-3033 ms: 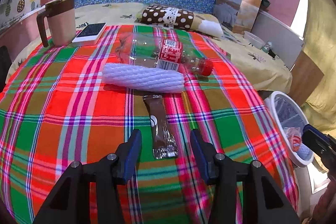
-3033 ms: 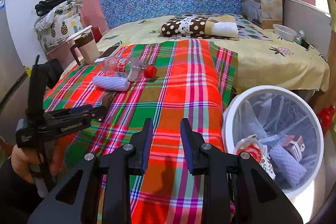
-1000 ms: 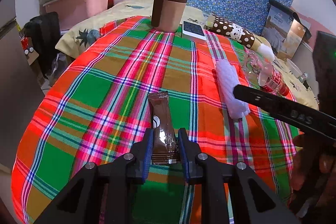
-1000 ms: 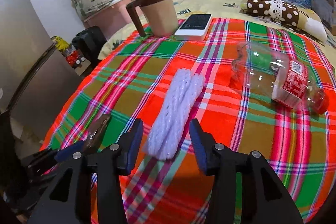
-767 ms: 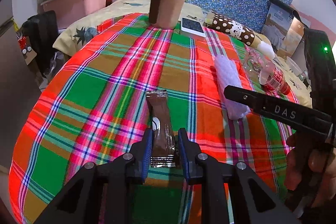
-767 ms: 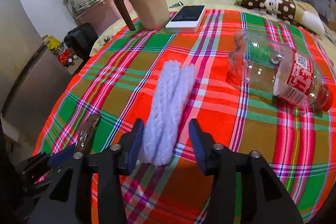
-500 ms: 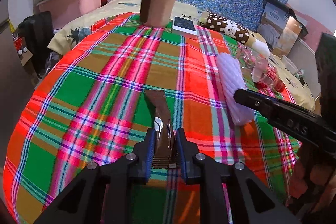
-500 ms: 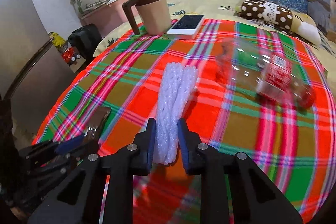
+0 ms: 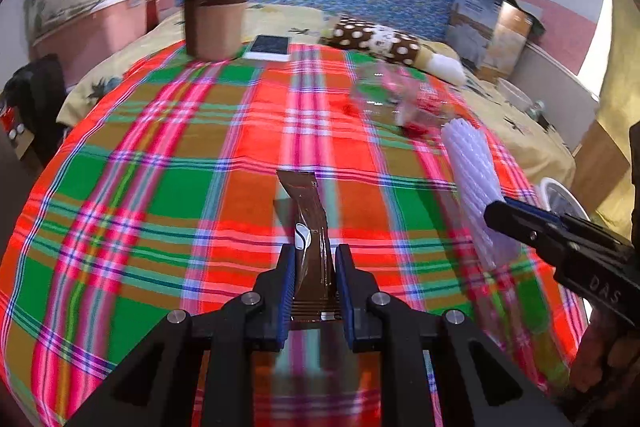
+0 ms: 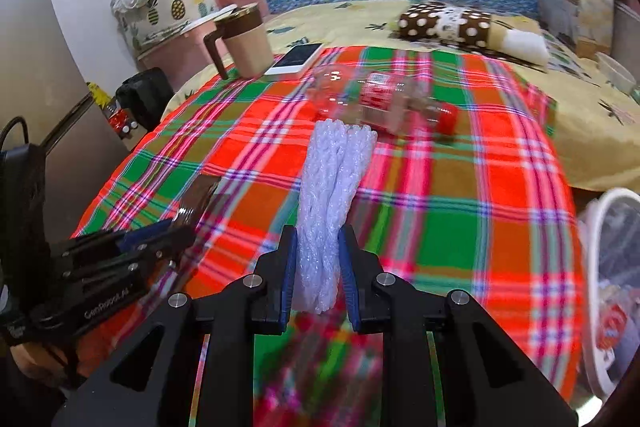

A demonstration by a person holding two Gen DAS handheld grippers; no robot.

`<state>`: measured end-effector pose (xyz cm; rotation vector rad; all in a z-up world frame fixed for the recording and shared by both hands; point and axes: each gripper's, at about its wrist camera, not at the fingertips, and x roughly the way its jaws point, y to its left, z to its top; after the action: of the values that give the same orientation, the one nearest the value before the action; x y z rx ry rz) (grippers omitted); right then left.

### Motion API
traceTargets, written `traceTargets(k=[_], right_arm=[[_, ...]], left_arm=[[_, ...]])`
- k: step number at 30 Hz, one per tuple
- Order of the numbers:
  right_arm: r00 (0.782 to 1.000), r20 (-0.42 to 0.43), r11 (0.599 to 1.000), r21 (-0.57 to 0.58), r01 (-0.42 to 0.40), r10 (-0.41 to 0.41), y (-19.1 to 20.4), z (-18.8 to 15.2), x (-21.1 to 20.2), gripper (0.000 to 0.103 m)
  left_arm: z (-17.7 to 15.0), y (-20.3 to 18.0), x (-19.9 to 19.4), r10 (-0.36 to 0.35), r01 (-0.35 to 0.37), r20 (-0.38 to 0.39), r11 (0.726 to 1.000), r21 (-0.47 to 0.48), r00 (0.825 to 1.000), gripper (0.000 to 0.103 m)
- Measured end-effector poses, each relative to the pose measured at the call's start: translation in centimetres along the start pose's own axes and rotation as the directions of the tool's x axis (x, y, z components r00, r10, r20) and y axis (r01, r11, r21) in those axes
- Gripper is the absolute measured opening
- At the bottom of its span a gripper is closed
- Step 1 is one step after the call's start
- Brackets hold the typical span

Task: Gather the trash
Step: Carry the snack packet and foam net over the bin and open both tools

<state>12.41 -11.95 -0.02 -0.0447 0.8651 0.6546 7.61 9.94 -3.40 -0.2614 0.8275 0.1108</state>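
Note:
My left gripper [image 9: 315,259] is shut on a brown snack wrapper [image 9: 308,223] and holds it lifted above the plaid tablecloth [image 9: 160,195]. My right gripper [image 10: 318,247] is shut on a white foam net sleeve [image 10: 334,183], lifted off the cloth; the sleeve also shows in the left wrist view [image 9: 476,179]. A crushed clear plastic bottle [image 10: 384,103] with a red label and red cap lies on the cloth beyond. The white trash bin [image 10: 612,287] with trash inside stands at the right, off the table's edge.
A tan mug with a brown handle [image 10: 244,41] and a white phone [image 10: 296,59] sit at the far left of the table. A polka-dot pillow [image 10: 452,21] lies on the bed behind. A pink storage box [image 9: 92,31] is at far left.
My right gripper closed on the foam sleeve and lifted it. My left gripper raised the wrapper off the cloth. Both views have swung toward the bin side.

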Motion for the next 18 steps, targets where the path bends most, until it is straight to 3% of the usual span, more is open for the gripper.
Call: traceTargets(k=[18], right_arm=[[0.993,0.075,0.991,0.104,0.081,-0.089,-4.3,-2.5,-4.3,0.023]], left_arm=[[-0.3,-9.2,-1.5,-0.130,0.127,0.012,0.981,0.144,0.991,0.020]])
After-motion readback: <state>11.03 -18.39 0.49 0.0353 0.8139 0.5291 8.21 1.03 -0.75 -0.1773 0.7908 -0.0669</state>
